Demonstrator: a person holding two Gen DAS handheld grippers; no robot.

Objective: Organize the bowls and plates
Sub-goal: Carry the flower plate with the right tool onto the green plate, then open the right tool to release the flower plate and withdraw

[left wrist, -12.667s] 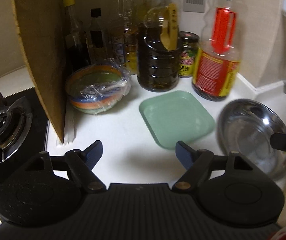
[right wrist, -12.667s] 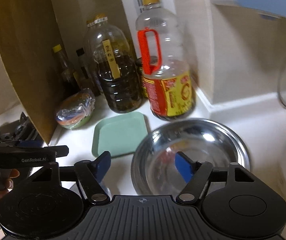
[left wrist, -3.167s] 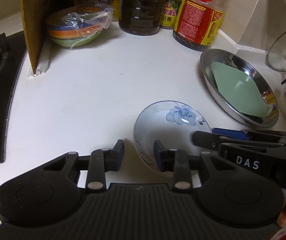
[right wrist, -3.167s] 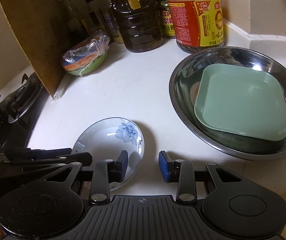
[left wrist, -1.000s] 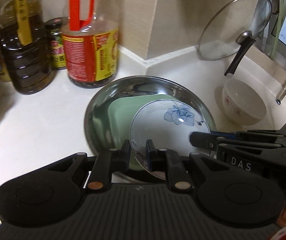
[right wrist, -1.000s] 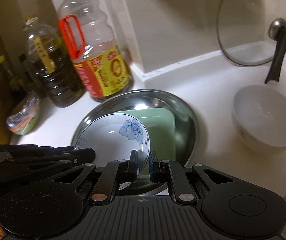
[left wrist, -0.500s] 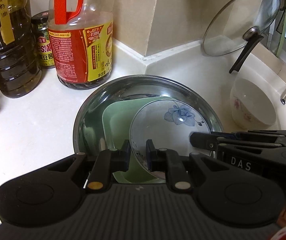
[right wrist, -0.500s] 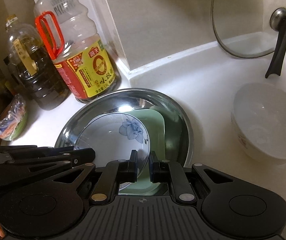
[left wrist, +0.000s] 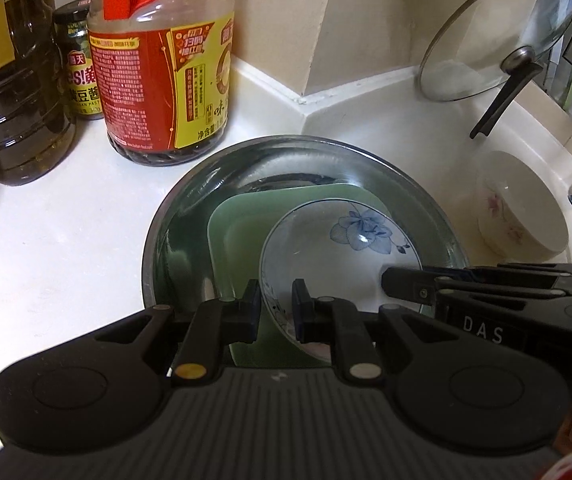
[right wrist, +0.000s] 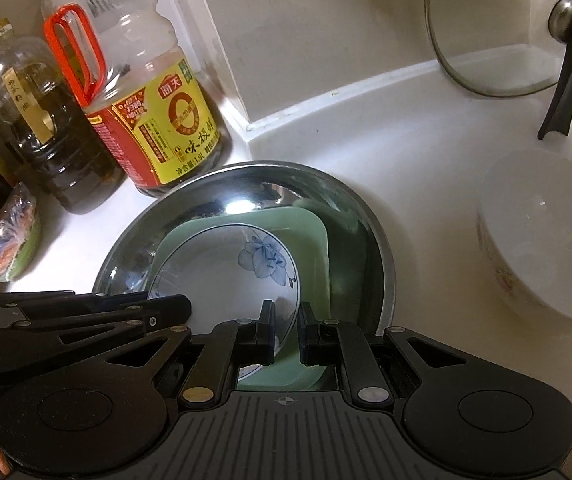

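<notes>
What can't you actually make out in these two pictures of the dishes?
- Whether the flowered dish rests on the green plate or hangs above it: both views, the grippers cover its near rim.
- Near edge of the steel basin: both views, behind the grippers.
- What the wrapped bundle holds: right view, cut off by the edge.

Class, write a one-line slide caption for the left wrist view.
Both tools, left and right, grip a floral dish over the green plate in the steel basin.
</notes>
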